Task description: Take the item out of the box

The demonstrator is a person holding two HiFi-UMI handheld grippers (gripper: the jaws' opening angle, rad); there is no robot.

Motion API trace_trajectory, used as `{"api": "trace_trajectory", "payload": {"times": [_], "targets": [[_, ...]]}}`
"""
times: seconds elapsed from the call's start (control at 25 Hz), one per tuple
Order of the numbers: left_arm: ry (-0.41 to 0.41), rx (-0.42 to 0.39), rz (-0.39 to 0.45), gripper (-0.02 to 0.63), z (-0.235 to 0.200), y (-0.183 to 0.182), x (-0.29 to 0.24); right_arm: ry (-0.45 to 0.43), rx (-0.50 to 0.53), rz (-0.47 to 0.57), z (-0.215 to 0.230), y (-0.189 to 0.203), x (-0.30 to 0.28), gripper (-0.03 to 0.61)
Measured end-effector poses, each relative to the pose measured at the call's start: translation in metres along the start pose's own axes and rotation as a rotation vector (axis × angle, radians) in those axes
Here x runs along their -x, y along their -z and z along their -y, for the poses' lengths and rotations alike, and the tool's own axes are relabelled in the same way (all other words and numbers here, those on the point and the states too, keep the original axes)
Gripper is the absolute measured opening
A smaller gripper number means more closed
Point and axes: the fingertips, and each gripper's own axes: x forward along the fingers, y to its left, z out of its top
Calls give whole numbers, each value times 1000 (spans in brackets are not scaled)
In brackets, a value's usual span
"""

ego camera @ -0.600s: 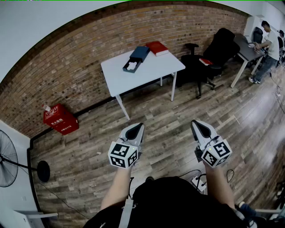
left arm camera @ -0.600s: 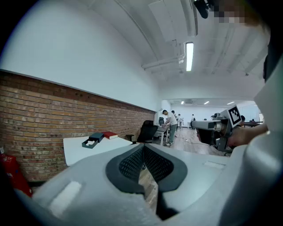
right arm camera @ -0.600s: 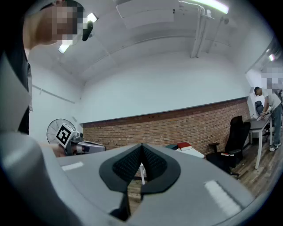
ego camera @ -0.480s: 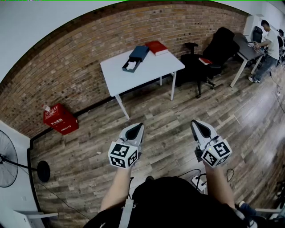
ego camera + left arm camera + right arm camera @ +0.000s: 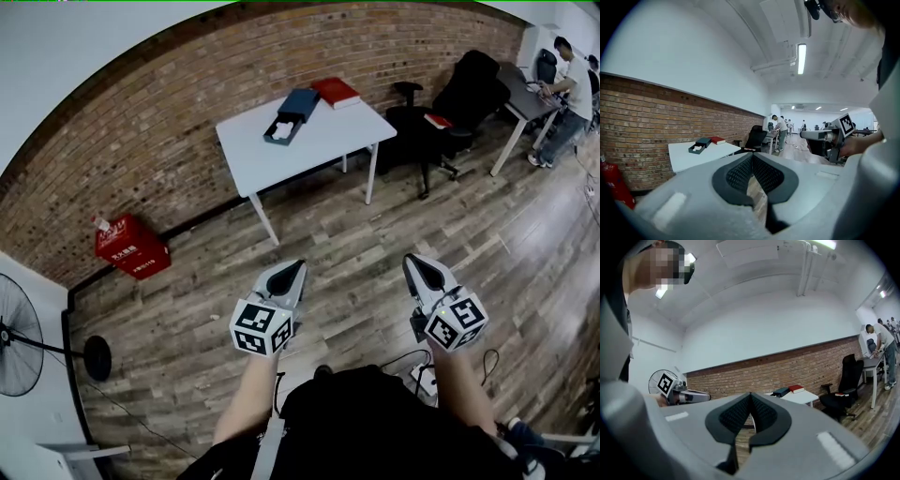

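Observation:
An open dark blue box with a white item inside lies on the white table by the brick wall, its blue lid leaning behind it. The box also shows small in the left gripper view and the right gripper view. My left gripper and right gripper hang side by side over the wooden floor, well short of the table. Both are shut with nothing between the jaws.
A red book lies at the table's far corner. A black office chair stands to the table's right, and a person leans at a desk beyond it. A red extinguisher box and a fan sit at the left.
The table and box have shifted slightly right and down in the head view as the head moved. Both grippers keep their pose.

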Motion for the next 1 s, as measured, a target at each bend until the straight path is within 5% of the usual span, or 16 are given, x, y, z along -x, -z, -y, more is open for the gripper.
{"api": "trace_trajectory", "payload": {"times": [0.28,1.0], "targets": [[-2,23,44,3,-39,2,25,47,152,-39,-39,1,-22,0],[28,62,18,3,-89,27,26,37,59,-101,-54,35,-92,0]]}}
